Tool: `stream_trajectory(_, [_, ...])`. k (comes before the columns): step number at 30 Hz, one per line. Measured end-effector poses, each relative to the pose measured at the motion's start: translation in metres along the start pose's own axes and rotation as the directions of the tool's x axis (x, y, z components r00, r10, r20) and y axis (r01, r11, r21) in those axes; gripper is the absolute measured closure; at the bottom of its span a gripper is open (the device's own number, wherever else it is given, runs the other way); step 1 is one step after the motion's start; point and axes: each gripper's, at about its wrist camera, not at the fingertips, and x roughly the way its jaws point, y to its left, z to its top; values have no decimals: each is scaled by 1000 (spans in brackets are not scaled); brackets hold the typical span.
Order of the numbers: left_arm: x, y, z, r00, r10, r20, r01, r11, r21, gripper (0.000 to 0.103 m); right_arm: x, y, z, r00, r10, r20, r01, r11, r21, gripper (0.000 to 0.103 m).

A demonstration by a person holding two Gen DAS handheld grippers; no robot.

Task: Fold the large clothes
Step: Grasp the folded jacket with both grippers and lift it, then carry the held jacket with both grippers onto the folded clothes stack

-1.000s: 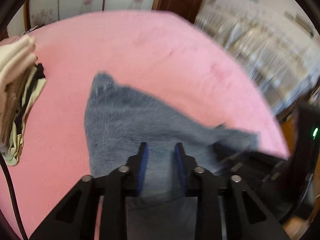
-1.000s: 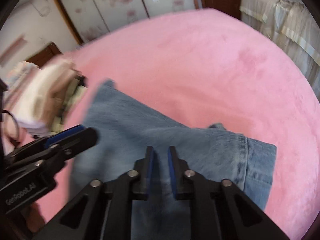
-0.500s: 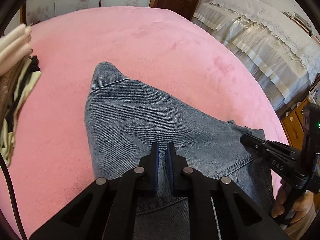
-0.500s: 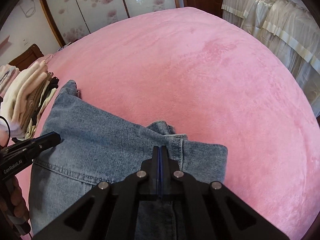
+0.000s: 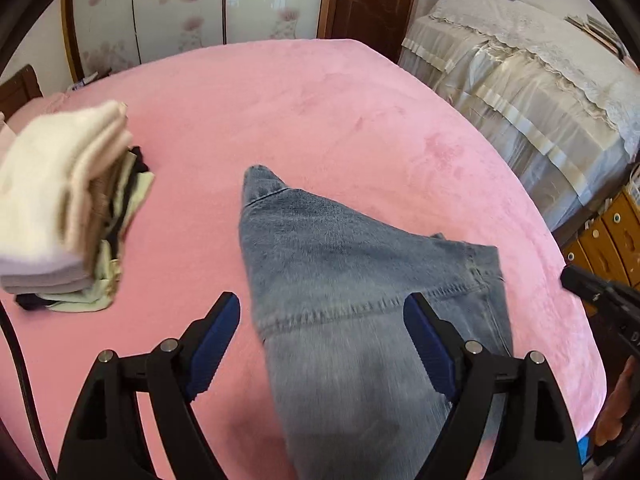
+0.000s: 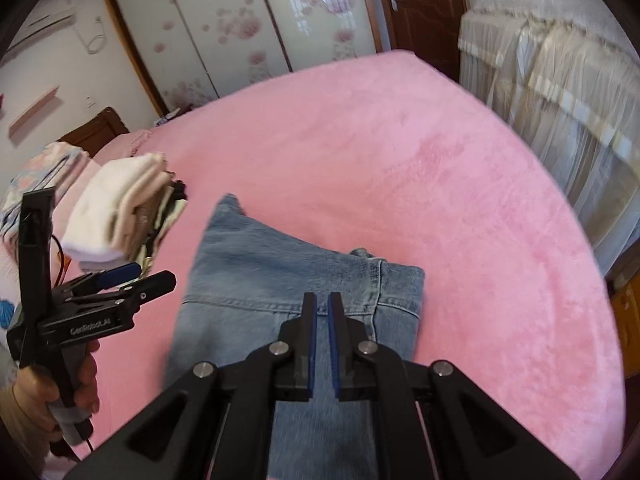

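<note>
A pair of blue jeans lies partly folded on the pink bed cover, one corner pointing away from me. It also shows in the right wrist view. My left gripper is wide open above the near part of the jeans and holds nothing. It also shows at the left of the right wrist view. My right gripper hovers over the jeans' seam with its jaws a narrow gap apart and nothing between them.
A stack of folded cream and dark clothes sits on the bed to the left of the jeans, seen too in the right wrist view. A draped bed stands to the right. Sliding doors are behind.
My left gripper has opened wide and let go of the jeans. My right gripper has opened a crack. Both have pulled back and up from the jeans.
</note>
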Motion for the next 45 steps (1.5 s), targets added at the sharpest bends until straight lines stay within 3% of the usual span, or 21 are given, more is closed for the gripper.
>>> stream_trajectory(5, [-51, -9, -9, 1000, -24, 20, 24, 999, 27, 20, -58, 18, -8, 991, -64, 120, 73, 995, -73, 41])
stream_trajectory(9, [-85, -13, -16, 998, -44, 38, 42, 998, 47, 20, -88, 27, -13, 987, -40, 153, 57, 992, -108, 37])
stream_trajectory(11, [-99, -15, -20, 997, -60, 37, 58, 997, 50, 20, -100, 29, -16, 987, -27, 162, 46, 992, -115, 29])
stream_trajectory(14, [-113, -19, -27, 996, -83, 37, 81, 995, 57, 20, -113, 31, -19, 982, -38, 187, 61, 991, -119, 29])
stream_trajectory(18, [-125, -23, -37, 993, -103, 59, 99, 993, 63, 20, -118, 25, -22, 985, 90, 146, -75, 992, -100, 28])
stream_trajectory(20, [-128, -23, -43, 991, -117, 70, 112, 991, 68, 20, -116, 22, -24, 983, 129, 130, -118, 989, -88, 15])
stream_trajectory(23, [-123, -23, -52, 984, -166, 64, 160, 983, 90, 20, -111, 15, -29, 981, 135, 136, -125, 989, -79, 7])
stream_trajectory(25, [-113, -23, -58, 978, -209, 26, 205, 973, 102, 20, -102, 7, -31, 982, 160, 101, -155, 987, -51, 6])
stream_trajectory(27, [-97, -18, -65, 968, -249, -36, 252, 964, 82, 20, -88, 1, -35, 989, 136, 57, -133, 990, -51, 4])
stream_trajectory(31, [-57, 2, -79, 940, -316, -128, 315, 949, -25, 20, -53, -15, -50, 990, 138, -23, -138, 990, -25, 3])
stream_trajectory(36, [0, 22, -92, 941, -282, -185, 276, 959, -58, 20, 2, -53, -69, 976, 198, -94, -190, 977, 94, 0])
stream_trajectory(38, [18, 27, -96, 936, -292, -195, 285, 956, -65, 20, 32, -67, -77, 960, 216, -179, -193, 971, 139, 0])
stream_trajectory(41, [43, 35, -102, 914, -346, -211, 333, 938, -96, 20, 69, -84, -89, 929, 265, -258, -213, 954, 212, 0])
stream_trajectory(45, [62, 43, -102, 916, -351, -192, 337, 936, -106, 19, 101, -97, -98, 892, 341, -296, -264, 926, 271, 0])
